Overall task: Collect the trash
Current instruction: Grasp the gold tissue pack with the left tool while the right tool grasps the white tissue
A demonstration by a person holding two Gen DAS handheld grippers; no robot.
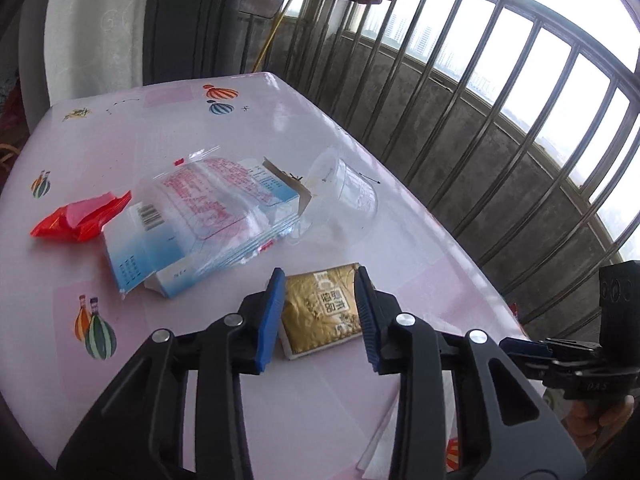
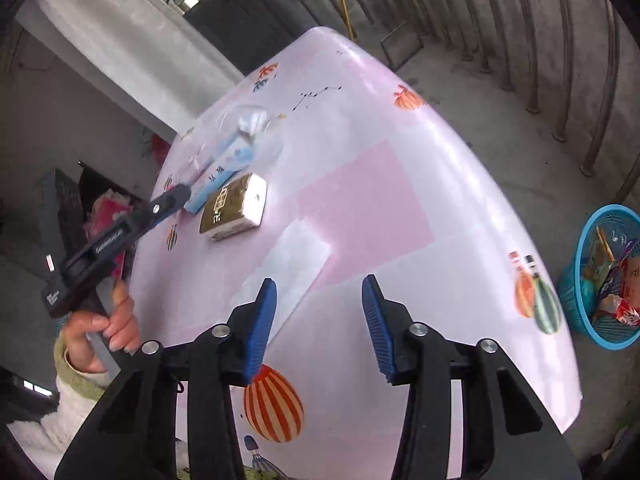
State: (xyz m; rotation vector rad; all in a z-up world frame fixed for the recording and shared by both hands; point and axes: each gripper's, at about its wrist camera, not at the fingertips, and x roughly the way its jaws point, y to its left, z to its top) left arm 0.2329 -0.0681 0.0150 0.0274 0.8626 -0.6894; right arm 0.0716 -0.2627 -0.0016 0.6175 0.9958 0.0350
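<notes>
A gold tissue packet (image 1: pixel 320 312) (image 2: pixel 232 208) lies flat and undented on the pink table (image 1: pixel 200 128). My left gripper (image 1: pixel 320 276) (image 2: pixel 176 198) hovers at it, open, its blue pads framing the packet without squeezing it. Beyond lie a blue-white box in a clear plastic bag (image 1: pixel 192 220), a red wrapper (image 1: pixel 80 216) and a clear cup on its side (image 1: pixel 344 196). My right gripper (image 2: pixel 320 280) (image 1: pixel 520 347) is open and empty above the near part of the table. A white paper sheet (image 2: pixel 288 268) lies just ahead of it.
On the concrete floor to the right of the table stands a blue basket (image 2: pixel 604 276) with several wrappers in it. A metal railing (image 1: pixel 520 100) runs close behind the table's right edge. A person's hand (image 2: pixel 104 328) grips the left tool's handle.
</notes>
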